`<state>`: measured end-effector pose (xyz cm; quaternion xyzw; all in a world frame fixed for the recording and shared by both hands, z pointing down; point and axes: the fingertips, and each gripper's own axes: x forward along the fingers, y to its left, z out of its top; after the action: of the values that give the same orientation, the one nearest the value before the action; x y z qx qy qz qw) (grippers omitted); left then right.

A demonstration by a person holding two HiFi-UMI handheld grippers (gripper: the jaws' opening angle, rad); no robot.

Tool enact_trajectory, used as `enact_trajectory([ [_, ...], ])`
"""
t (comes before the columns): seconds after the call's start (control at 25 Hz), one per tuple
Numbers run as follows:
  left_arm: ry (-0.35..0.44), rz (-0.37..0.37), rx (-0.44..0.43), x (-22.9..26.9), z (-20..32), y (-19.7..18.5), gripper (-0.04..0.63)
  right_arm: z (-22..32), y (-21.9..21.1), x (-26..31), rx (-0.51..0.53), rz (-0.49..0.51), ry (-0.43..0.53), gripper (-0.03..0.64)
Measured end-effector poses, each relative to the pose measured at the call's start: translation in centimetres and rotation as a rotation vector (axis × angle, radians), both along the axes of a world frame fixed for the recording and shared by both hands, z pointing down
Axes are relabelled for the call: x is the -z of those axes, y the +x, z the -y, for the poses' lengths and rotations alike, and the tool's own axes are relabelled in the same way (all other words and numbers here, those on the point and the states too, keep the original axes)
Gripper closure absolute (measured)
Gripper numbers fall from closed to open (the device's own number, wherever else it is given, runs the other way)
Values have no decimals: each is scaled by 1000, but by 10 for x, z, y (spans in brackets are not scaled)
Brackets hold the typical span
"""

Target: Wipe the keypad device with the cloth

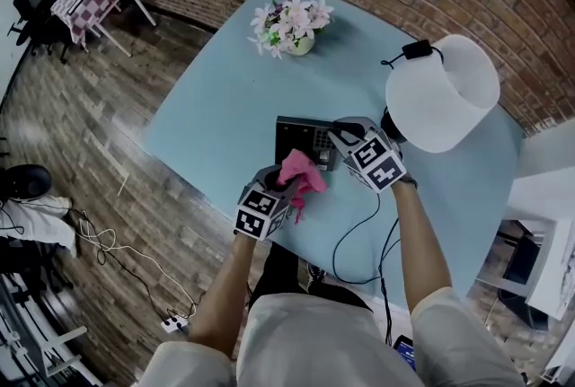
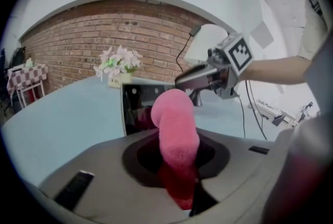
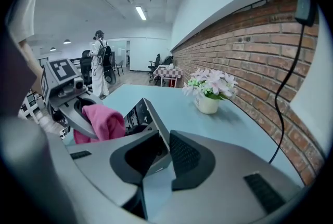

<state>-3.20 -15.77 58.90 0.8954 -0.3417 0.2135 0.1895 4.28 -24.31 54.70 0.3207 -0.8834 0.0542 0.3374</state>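
My left gripper (image 1: 284, 191) has its jaws clamped on the pink cloth (image 2: 176, 127). The cloth bunches up out of them and rests against the near side of the keypad device (image 1: 300, 140). The device lies around the middle of the pale blue surface (image 1: 216, 116), with a pot of flowers (image 1: 292, 24) well beyond it. My right gripper (image 1: 341, 139) has its jaws closed on the device's right edge, and the device looks tilted in the right gripper view. Just to the right stands a white lamp (image 1: 442, 93), and a black cable (image 1: 358, 237) trails across the surface toward me.
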Motion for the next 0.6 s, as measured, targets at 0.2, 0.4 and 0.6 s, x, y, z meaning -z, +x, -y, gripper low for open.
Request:
enact_trajectory([
  [0.2, 168, -39, 47, 77, 35, 14, 479, -3, 8, 12, -35, 29, 28, 528],
  [0.4, 196, 5, 78, 93, 66, 34, 479, -18, 27, 26, -105, 53, 67, 528],
  [0.6, 152, 48, 37, 71, 74, 52, 479, -37, 48, 19, -166, 74, 55, 528],
])
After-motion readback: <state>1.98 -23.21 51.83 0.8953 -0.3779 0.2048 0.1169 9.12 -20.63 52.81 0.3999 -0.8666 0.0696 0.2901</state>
